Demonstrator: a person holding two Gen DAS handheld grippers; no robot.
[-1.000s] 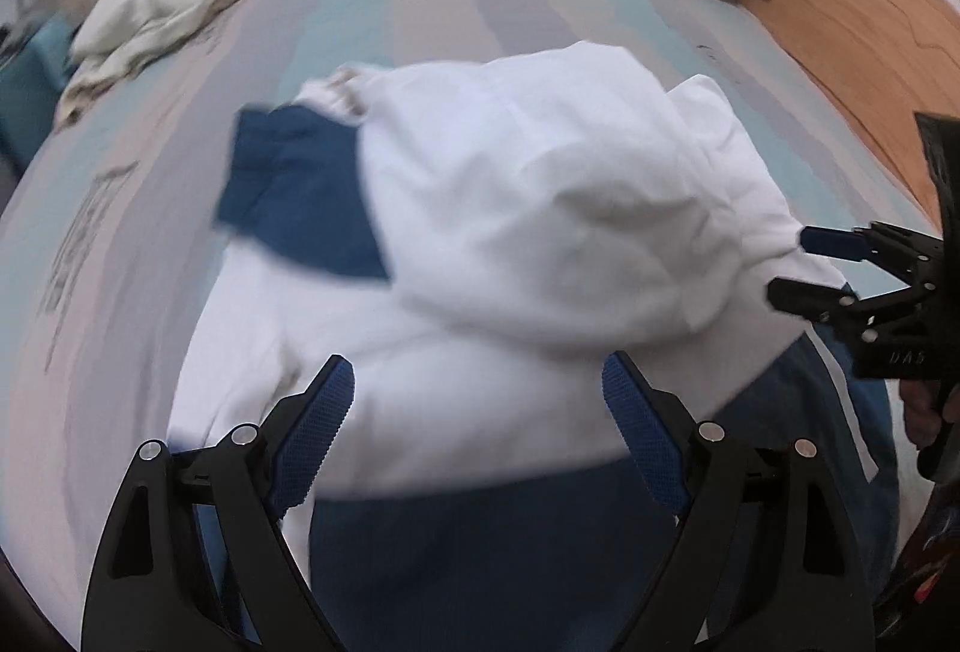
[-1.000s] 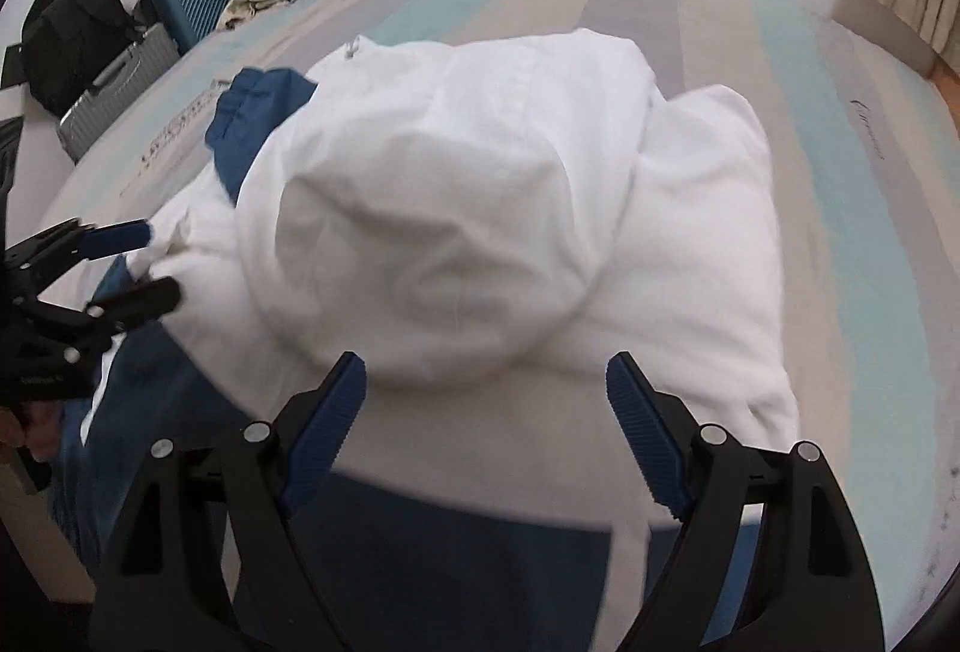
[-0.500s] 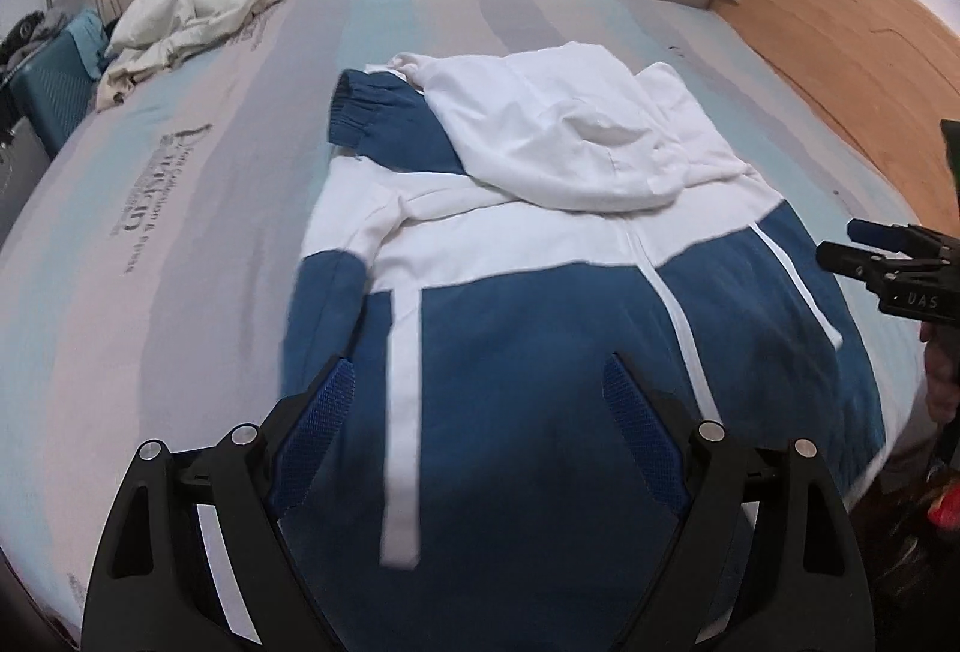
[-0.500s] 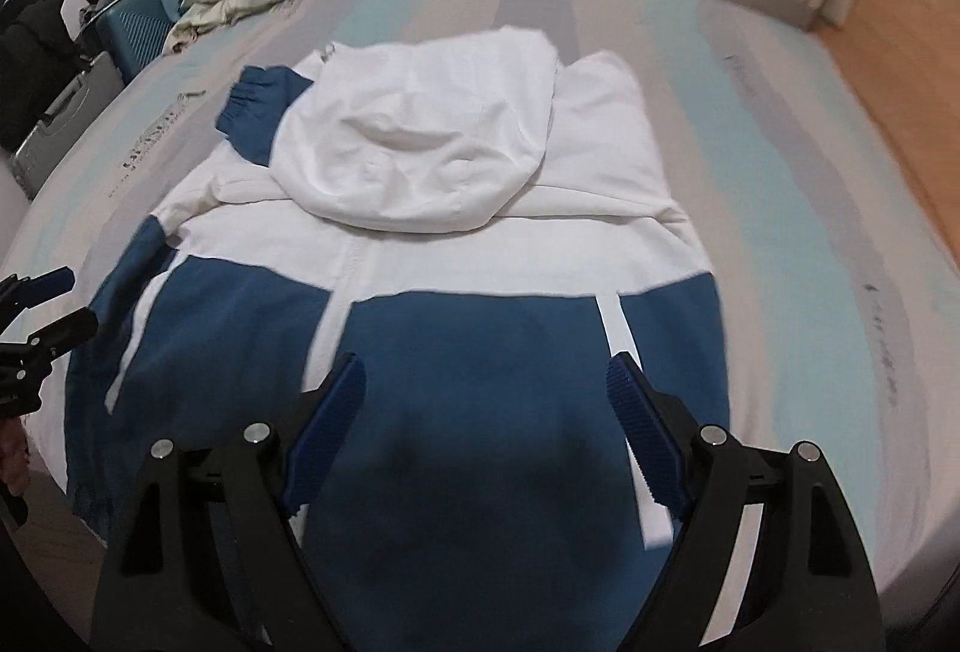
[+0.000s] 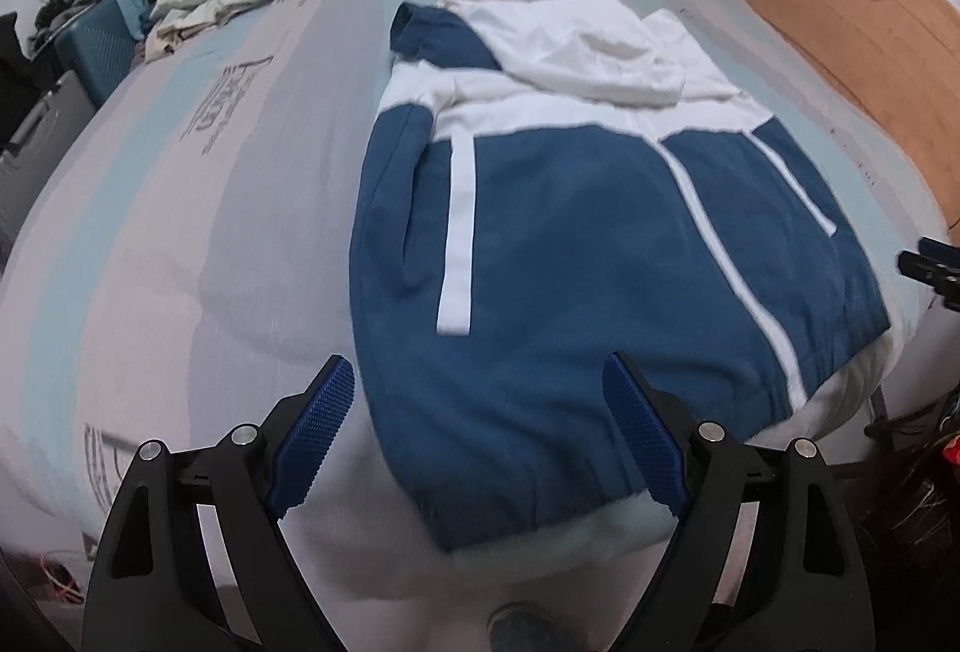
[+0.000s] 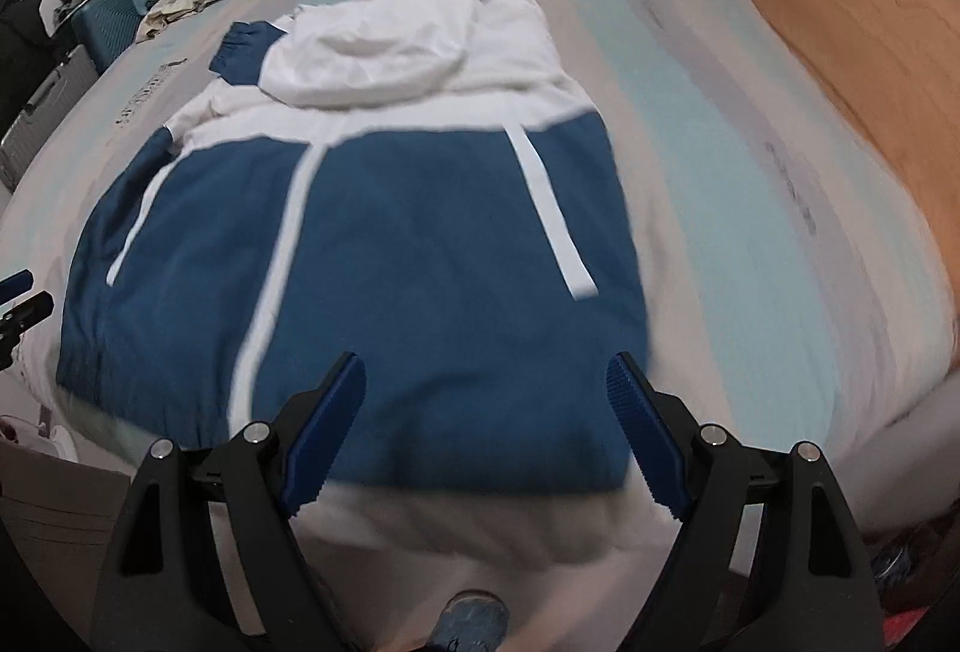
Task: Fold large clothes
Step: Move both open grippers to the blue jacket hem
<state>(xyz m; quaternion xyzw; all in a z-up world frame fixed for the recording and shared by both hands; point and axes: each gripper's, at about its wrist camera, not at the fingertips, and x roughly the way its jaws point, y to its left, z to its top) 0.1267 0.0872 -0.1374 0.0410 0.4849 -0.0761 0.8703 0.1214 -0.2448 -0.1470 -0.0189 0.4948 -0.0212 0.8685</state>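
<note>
Lay spread flat on the bed (image 5: 180,208), a large blue-and-white hooded jacket (image 5: 588,244), hem toward the near edge and reaching almost to it, shoulders and hood toward the far end. Was blue over the lower body with narrow white stripes running lengthwise, white across the shoulders. Had its white hood (image 6: 372,52) folded down over the upper part, rumpled. Showed one blue cuffed sleeve end (image 6: 240,52) poking out beside the hood. Sat nearer one long side of the bed than the other.
</note>
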